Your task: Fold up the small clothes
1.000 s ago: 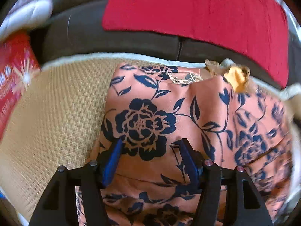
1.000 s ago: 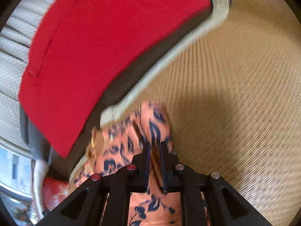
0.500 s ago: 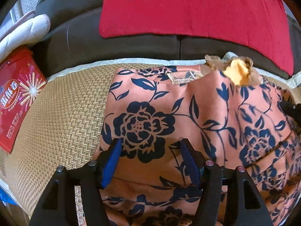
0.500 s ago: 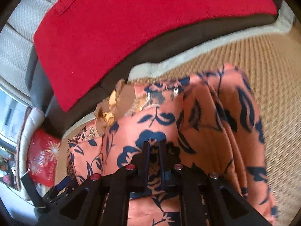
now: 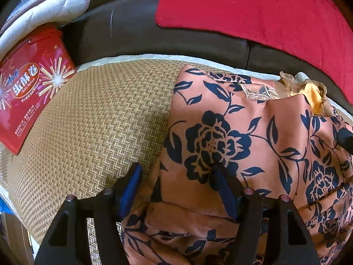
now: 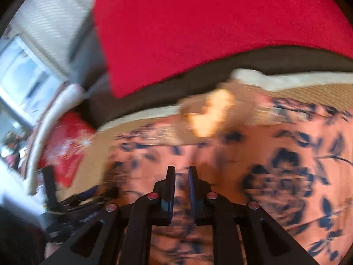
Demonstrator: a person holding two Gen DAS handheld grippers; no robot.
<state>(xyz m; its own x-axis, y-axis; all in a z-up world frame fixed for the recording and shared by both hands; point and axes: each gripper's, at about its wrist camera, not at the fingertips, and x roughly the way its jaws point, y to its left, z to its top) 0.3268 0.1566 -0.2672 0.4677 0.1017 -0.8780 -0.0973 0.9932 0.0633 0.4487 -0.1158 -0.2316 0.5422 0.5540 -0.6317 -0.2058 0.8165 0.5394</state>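
An orange garment with dark blue flowers [image 5: 220, 137] lies on a woven straw mat [image 5: 99, 121], with a yellow-lined neck opening [image 5: 313, 97] at the far side. My left gripper [image 5: 177, 176] hovers over the garment's left edge, its jaws opening. One finger is above the mat, the other above the cloth, and the pads press on nothing. The right wrist view is blurred by motion. There my right gripper [image 6: 181, 176] is nearly shut, with a fold of the garment [image 6: 275, 165] pinched between its pads. Its dark tip [image 5: 345, 137] shows at the right edge of the left wrist view.
A red snack box [image 5: 30, 88] leans at the mat's left end beside a white padded armrest [image 5: 55, 6]. Behind the mat rises a dark sofa back [image 5: 123, 26] with a red cushion [image 5: 264, 11]. A bright window [image 6: 24, 81] lies far left.
My right gripper swung across with the garment's edge and rolled, so the cloth now spreads below it. The left gripper slid left; its left finger now stands over bare mat.
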